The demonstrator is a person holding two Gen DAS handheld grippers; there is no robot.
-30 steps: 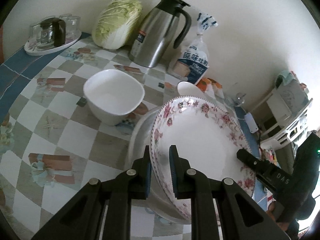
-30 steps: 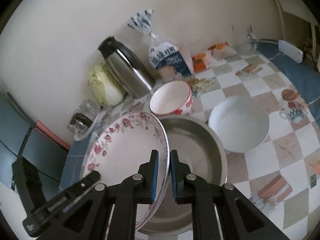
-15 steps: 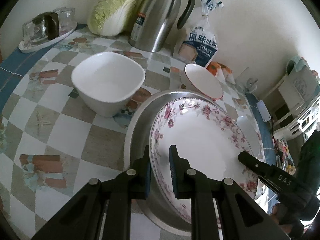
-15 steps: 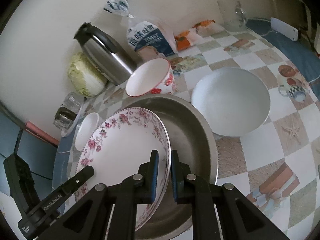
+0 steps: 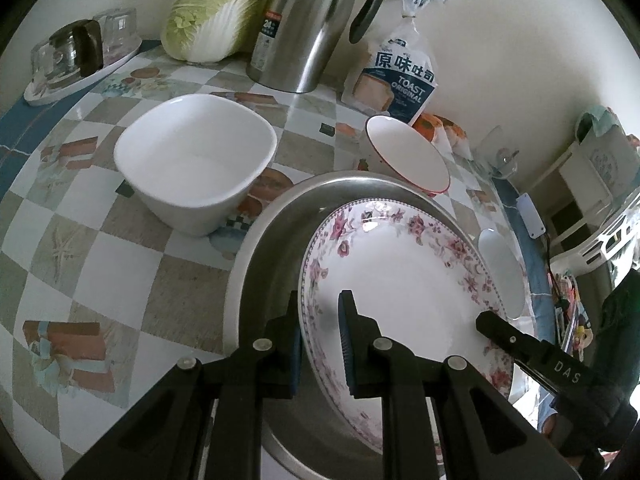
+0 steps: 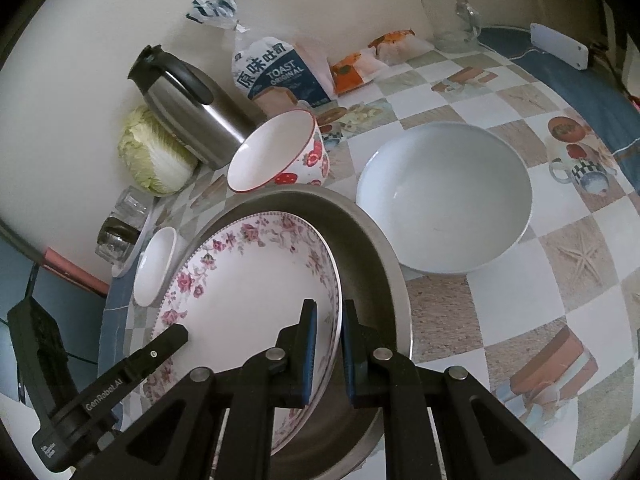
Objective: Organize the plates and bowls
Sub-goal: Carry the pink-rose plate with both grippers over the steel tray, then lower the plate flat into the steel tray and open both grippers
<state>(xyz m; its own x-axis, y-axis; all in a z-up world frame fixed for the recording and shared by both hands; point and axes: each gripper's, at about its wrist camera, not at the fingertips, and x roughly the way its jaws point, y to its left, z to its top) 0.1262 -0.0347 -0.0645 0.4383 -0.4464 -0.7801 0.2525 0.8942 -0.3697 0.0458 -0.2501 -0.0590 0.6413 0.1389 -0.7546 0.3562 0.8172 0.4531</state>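
Nearest to the cameras, the left gripper [image 5: 319,332] is pinched tight on one edge of the flowered plate [image 5: 404,280]. The right gripper [image 6: 328,344] is pinched tight on the other edge of the same plate. So both grippers hold one plate between them.

The flowered plate sits inside the big metal basin [image 6: 372,248]. It is tilted, with the side held by the right gripper higher. It looks very close to the bottom of the basin, but the pictures do not show if it rests there yet. This step looks almost done. The grippers would need to let go next.

Just past the basin there is more to sort. A square white bowl [image 5: 196,160] stands on the tabletop [image 5: 120,240] beside the basin. A round white bowl [image 6: 444,196] stands on the other side, close to the basin's rim. A small bowl with red flowers [image 6: 280,152] leans at the far rim of the basin. None of these three is in the basin yet, so most of the job is likely left.

Farthest away, by the wall, stand a steel jug [image 5: 316,24], a cabbage [image 5: 216,8], a bag of toast bread [image 5: 400,76] and a tray of glasses [image 5: 76,56].
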